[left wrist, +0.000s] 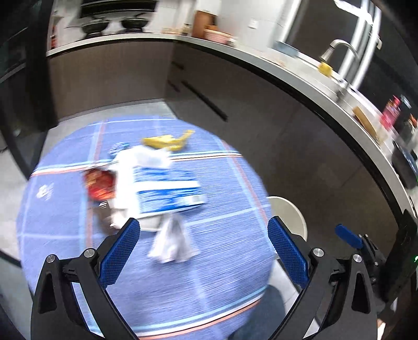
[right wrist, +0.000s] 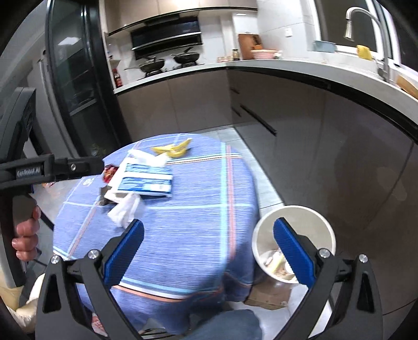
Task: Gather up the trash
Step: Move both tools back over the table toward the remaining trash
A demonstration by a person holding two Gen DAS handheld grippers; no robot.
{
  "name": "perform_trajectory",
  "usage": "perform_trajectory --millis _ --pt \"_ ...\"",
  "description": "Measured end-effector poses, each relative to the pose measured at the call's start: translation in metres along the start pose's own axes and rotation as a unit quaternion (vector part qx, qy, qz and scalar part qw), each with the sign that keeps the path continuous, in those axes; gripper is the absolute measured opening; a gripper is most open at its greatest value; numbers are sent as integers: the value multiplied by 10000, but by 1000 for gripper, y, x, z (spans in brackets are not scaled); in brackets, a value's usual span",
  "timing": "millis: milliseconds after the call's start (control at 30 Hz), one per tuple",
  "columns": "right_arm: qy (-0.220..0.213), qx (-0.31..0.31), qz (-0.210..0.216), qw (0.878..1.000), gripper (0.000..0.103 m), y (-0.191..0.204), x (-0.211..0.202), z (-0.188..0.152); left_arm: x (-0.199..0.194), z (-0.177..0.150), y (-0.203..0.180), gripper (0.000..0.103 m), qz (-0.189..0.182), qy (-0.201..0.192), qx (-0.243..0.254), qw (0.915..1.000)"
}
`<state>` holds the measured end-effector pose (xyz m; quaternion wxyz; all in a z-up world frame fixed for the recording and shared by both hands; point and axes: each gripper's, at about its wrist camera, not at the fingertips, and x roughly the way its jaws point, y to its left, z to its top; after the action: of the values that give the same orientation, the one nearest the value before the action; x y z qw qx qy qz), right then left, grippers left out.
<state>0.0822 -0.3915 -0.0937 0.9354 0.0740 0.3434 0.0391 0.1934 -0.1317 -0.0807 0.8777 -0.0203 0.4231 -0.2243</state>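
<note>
Trash lies on a round table with a blue striped cloth (right wrist: pixel 198 209): a banana peel (right wrist: pixel 172 149), a blue-and-white package (right wrist: pixel 146 180), a crumpled white tissue (right wrist: pixel 125 209) and a red wrapper (right wrist: pixel 109 172). The same items show blurred in the left wrist view: peel (left wrist: pixel 167 142), package (left wrist: pixel 167 193), tissue (left wrist: pixel 172 240), red wrapper (left wrist: pixel 100 184). A white bin (right wrist: pixel 308 225) with some trash inside stands on the floor right of the table. My left gripper (left wrist: pixel 203 251) is open and empty above the tissue. My right gripper (right wrist: pixel 209 251) is open and empty over the table's near edge.
A kitchen counter (right wrist: pixel 300 70) with sink and faucet (right wrist: pixel 365 23) curves along the right. A stove with pans (right wrist: pixel 167 62) is at the back. A dark glass-door cabinet (right wrist: pixel 75 86) stands left. A cardboard piece (right wrist: pixel 271 295) lies under the bin.
</note>
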Motion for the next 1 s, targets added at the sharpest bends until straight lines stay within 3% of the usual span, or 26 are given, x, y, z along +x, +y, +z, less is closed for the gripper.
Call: perform_trajectory --millis 300,533,867,1000 --pt "329 -222 655 9971 100 79 34 1 -17 -25 88 94 329 43 -592 9977" --pt "825 -351 762 9930 100 123 88 -5 -26 -33 124 94 281 -98 -691 9972" --pt "1081 -258 254 9935 99 142 151 4 -20 -26 141 93 4 -76 -681 9977" --pt "1144 -301 156 9929 82 142 159 -1 -6 -20 134 89 -193 31 -562 9982"
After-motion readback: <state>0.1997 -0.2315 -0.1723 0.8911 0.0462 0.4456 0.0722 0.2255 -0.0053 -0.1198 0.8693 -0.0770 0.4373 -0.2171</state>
